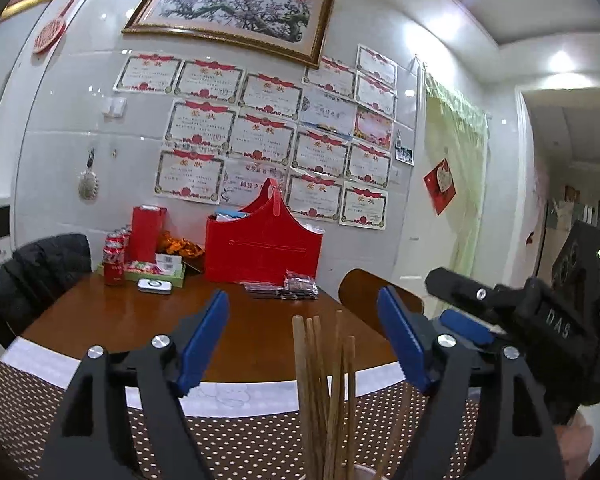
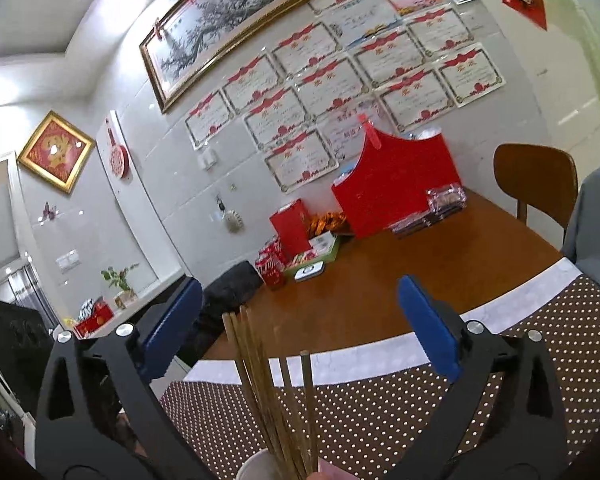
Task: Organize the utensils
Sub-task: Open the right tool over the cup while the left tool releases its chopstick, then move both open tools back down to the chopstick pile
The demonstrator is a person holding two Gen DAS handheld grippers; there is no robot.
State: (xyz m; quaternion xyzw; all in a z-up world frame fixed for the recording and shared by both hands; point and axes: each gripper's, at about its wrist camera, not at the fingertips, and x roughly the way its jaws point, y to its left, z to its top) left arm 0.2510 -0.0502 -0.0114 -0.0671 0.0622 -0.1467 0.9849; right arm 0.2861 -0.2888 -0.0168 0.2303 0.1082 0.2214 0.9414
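Note:
Several wooden chopsticks [image 1: 324,392] stand upright in a white cup [image 1: 362,472] at the near edge of the table, on a brown dotted cloth [image 1: 40,408]. My left gripper [image 1: 304,336] is open, its blue pads [image 1: 206,340] well clear on either side of the sticks. In the right wrist view the same chopsticks [image 2: 268,392] rise from the cup [image 2: 256,468] between the wide-apart pads of my open right gripper [image 2: 300,320]. Neither gripper touches them. The right gripper [image 1: 448,300] also shows at the right of the left wrist view, close beside the left one.
On the wooden table [image 1: 260,320], a red basket [image 1: 264,248], red cans [image 1: 114,264], a red box [image 1: 148,232], a green tray [image 1: 156,276] and dark packets [image 1: 296,286] stand along the far wall. A wooden chair [image 2: 536,180] is at right; a dark jacket [image 1: 40,268] hangs at left.

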